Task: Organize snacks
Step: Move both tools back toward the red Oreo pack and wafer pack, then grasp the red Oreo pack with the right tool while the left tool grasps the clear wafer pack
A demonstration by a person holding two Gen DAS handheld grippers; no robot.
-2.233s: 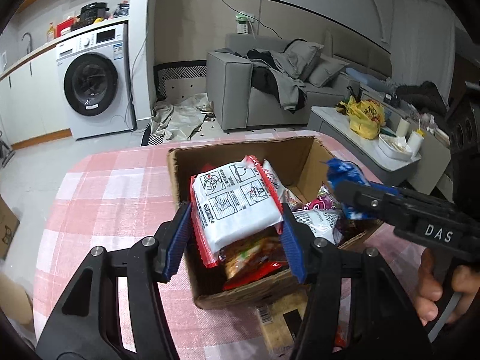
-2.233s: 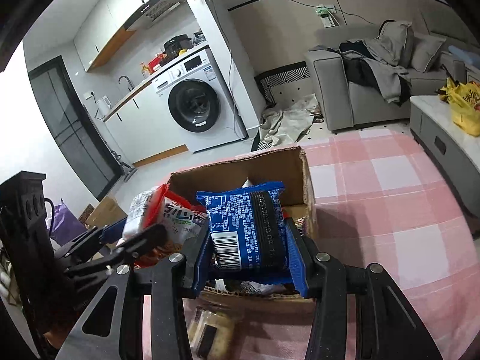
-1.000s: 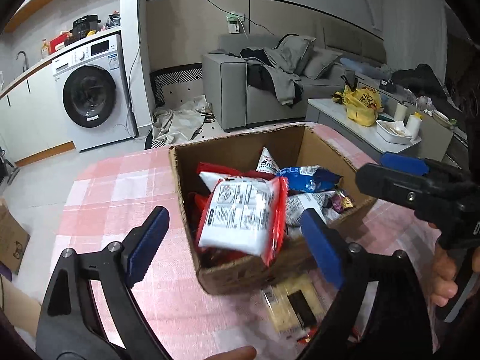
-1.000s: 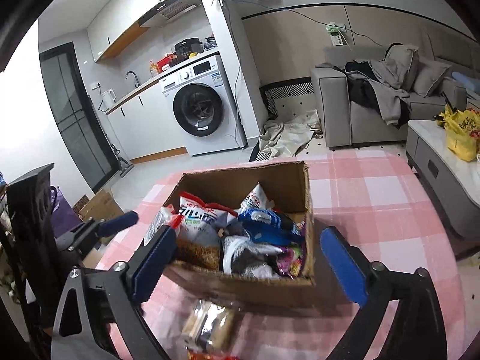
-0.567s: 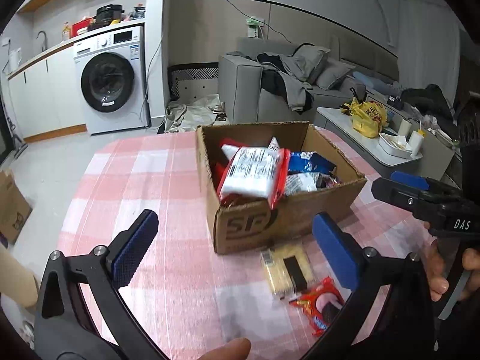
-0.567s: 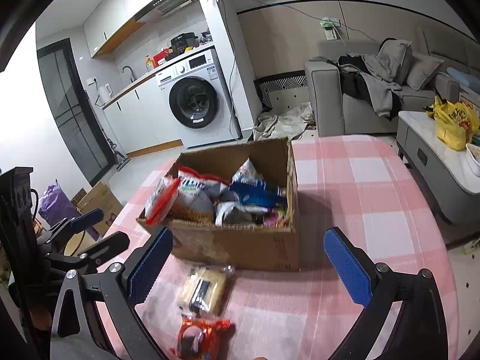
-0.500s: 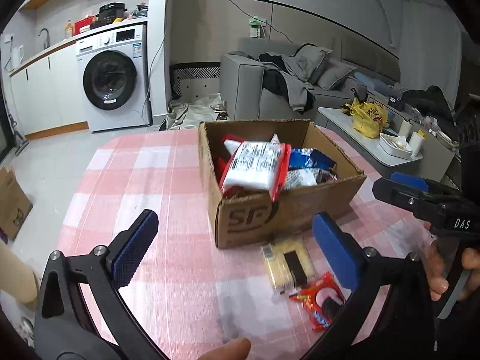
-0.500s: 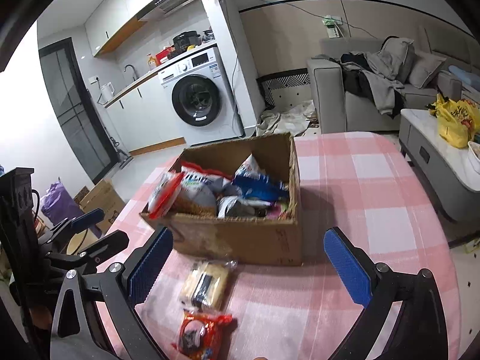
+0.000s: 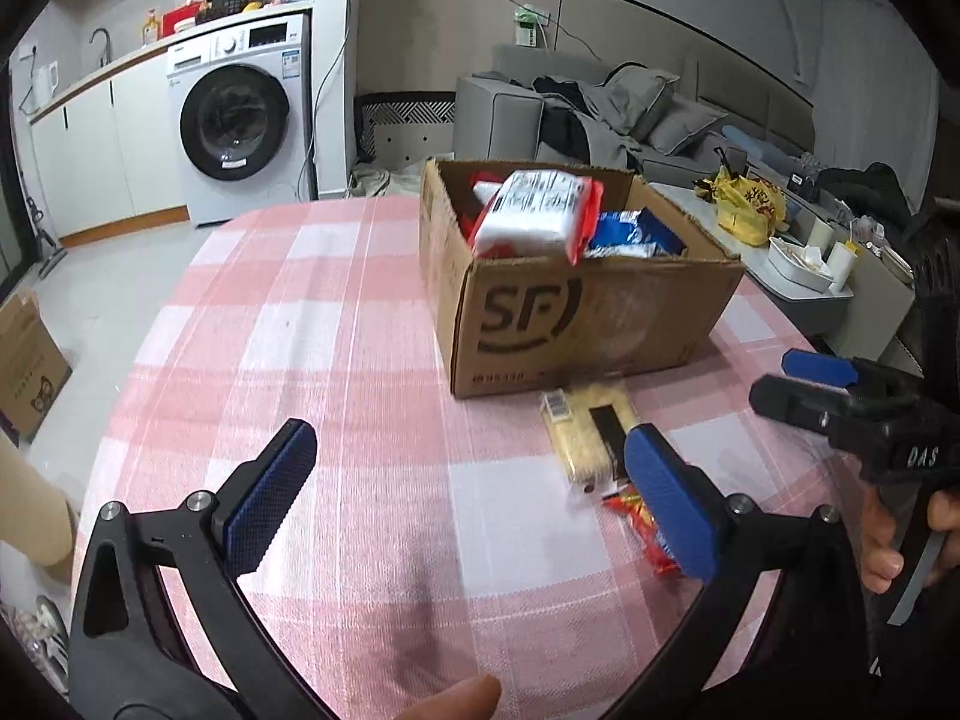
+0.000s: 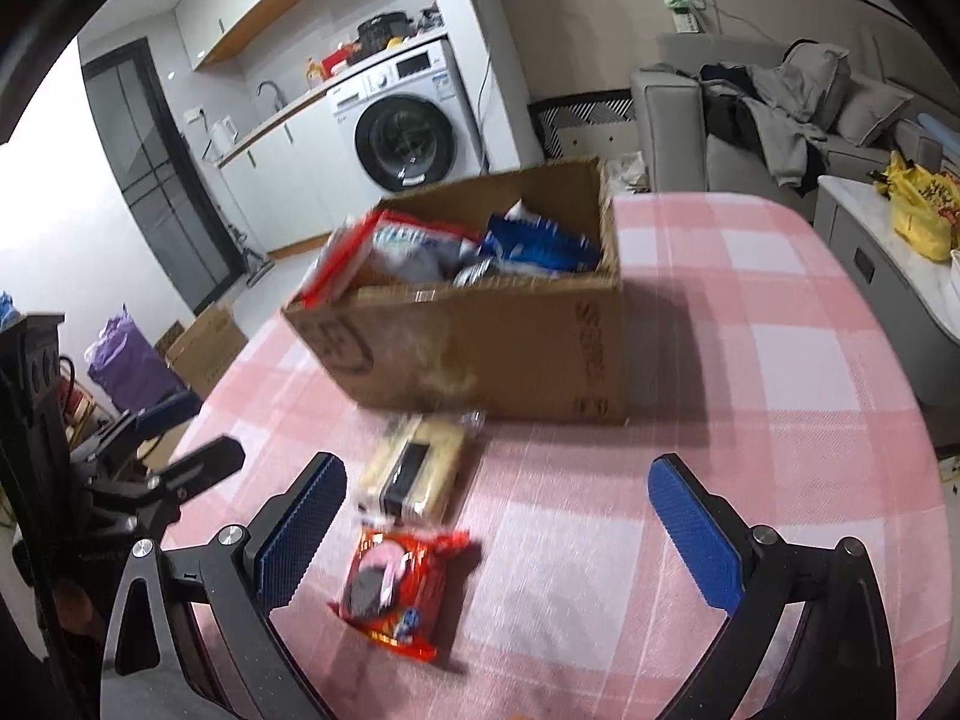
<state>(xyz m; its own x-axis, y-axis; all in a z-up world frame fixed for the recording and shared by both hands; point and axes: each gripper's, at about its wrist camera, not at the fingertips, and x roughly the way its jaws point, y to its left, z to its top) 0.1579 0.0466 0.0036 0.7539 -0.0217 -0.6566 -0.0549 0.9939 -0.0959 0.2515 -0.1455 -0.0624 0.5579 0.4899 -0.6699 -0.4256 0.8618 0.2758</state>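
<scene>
A cardboard box [image 9: 588, 324] marked SF stands on the pink checked table, filled with snack packets, among them a white-and-red pack [image 9: 534, 216] and a blue pack [image 9: 630, 234]. The box also shows in the right wrist view [image 10: 516, 354]. In front of it lie a yellow cracker pack [image 10: 414, 468] and a red snack packet [image 10: 396, 588]; both also show in the left wrist view, cracker pack [image 9: 576, 438], red packet [image 9: 636, 516]. My left gripper [image 9: 474, 498] is open and empty above the table. My right gripper [image 10: 504, 540] is open and empty, just right of the red packet.
The pink checked tablecloth [image 9: 336, 312] covers a round table. Beyond it are a washing machine [image 9: 240, 120], a grey sofa [image 9: 576, 114] and a low white table with a yellow bag [image 9: 750, 210]. A cardboard box [image 9: 24, 360] sits on the floor at left.
Both grippers let go of their packs, the white-and-red one and the blue one, into the box, opened wide, and drew back and down. The two packs on the table now lie close before them.
</scene>
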